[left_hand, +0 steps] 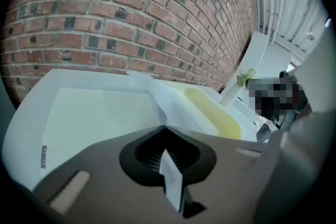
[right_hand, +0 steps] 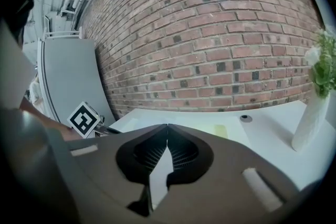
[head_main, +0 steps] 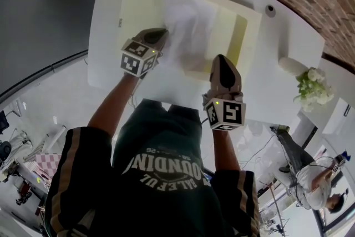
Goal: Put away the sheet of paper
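Observation:
A white sheet of paper (head_main: 188, 25) hangs blurred above an open pale yellow folder (head_main: 138, 8) on the white table (head_main: 108, 25). My left gripper (head_main: 163, 35) is shut on the sheet's left edge. In the left gripper view the sheet (left_hand: 163, 105) rises from the closed tips of the left gripper (left_hand: 167, 126) and spreads over the folder (left_hand: 210, 107). My right gripper (head_main: 222, 57) is shut at the folder's near edge, just right of the sheet. In the right gripper view the right gripper (right_hand: 167, 125) points over the folder (right_hand: 220, 131); I see nothing pinched at its tips.
A white vase with flowers (head_main: 310, 86) stands at the table's right end, also in the right gripper view as the vase (right_hand: 310, 113). A small round dark knob (head_main: 270, 10) sits on the table beyond the folder. A brick wall (right_hand: 210, 34) runs behind the table.

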{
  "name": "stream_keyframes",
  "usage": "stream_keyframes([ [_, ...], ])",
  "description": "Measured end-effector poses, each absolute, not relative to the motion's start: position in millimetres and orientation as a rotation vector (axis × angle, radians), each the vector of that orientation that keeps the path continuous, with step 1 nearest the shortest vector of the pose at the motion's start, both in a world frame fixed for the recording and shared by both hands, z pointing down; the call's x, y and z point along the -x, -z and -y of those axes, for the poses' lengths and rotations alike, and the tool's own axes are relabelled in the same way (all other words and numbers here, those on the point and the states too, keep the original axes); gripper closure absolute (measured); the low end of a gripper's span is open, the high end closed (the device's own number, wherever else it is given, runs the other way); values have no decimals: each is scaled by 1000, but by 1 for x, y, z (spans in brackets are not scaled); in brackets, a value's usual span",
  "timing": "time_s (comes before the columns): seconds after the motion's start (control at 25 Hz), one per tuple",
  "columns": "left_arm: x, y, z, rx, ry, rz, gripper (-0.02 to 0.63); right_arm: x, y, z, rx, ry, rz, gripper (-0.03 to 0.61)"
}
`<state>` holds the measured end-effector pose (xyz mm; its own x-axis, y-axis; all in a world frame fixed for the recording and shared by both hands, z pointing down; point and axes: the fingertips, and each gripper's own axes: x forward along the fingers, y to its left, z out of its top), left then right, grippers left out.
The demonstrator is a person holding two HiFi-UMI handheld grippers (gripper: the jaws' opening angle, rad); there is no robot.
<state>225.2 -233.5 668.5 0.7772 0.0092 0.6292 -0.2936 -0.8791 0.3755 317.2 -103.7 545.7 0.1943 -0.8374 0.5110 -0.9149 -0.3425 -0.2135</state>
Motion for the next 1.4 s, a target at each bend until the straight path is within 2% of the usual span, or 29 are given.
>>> stream_keyframes([
  [0.6, -291, -690, 202, -2368, -891, 133, 603, -326, -559, 107, -2309, -867, 1736, 594],
  [1.28, -335, -710, 162, -2221, -897, 98, 600, -333, -570, 91, -2352, -971, 1654, 594],
  [1.4, -338, -710, 155, -2246, -917, 92, 572, -335, -568, 88, -2363, -961, 1654, 594],
])
